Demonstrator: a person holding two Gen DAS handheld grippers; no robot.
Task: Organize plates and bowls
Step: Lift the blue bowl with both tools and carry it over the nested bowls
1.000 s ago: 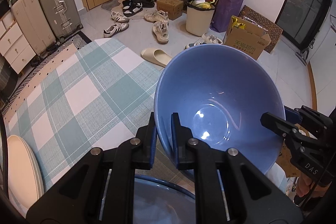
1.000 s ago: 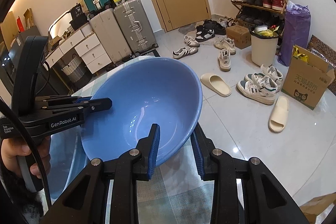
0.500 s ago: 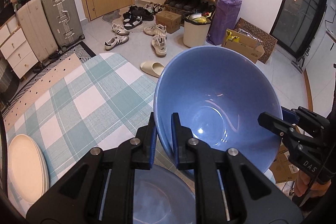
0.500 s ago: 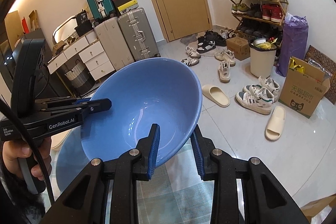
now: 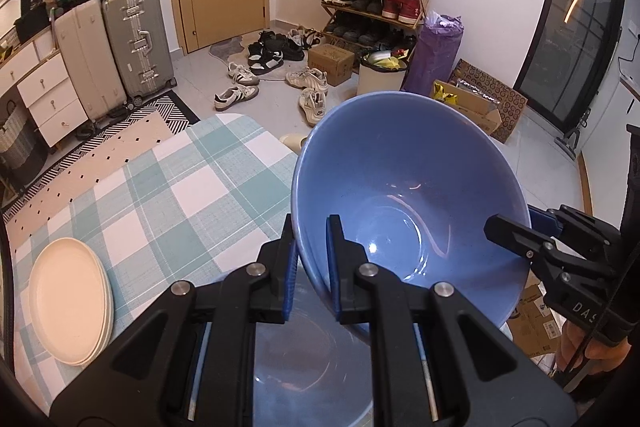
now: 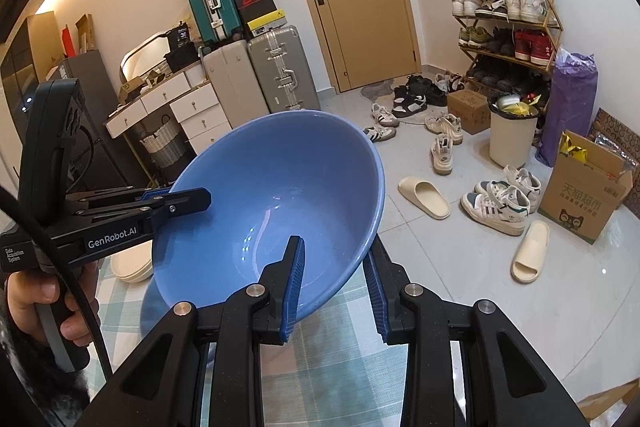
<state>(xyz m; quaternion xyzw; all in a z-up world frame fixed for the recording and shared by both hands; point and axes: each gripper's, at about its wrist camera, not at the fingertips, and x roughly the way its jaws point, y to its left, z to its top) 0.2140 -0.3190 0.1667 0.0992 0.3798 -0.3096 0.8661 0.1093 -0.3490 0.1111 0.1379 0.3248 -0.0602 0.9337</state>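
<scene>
Above the green-and-white checked tablecloth (image 5: 168,195), we hold a large glossy blue ceramic bowl (image 5: 404,211) tilted in the air between both tools. Our left gripper (image 5: 311,259) pinches the near rim, jaws narrow on the bowl wall; our right gripper (image 6: 334,283) straddles the opposite rim, its jaws wider, so we cannot tell whether it really clamps. A second blue bowl (image 5: 304,359) sits directly below, beside stacked cream plates (image 5: 68,301). We judge it best to level the bowl, centre it, and lower slowly.

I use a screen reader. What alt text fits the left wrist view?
The left gripper pinches the rim of a tilted blue bowl above a second blue bowl; the right gripper grips its far rim, cream plates stacked left.
</scene>
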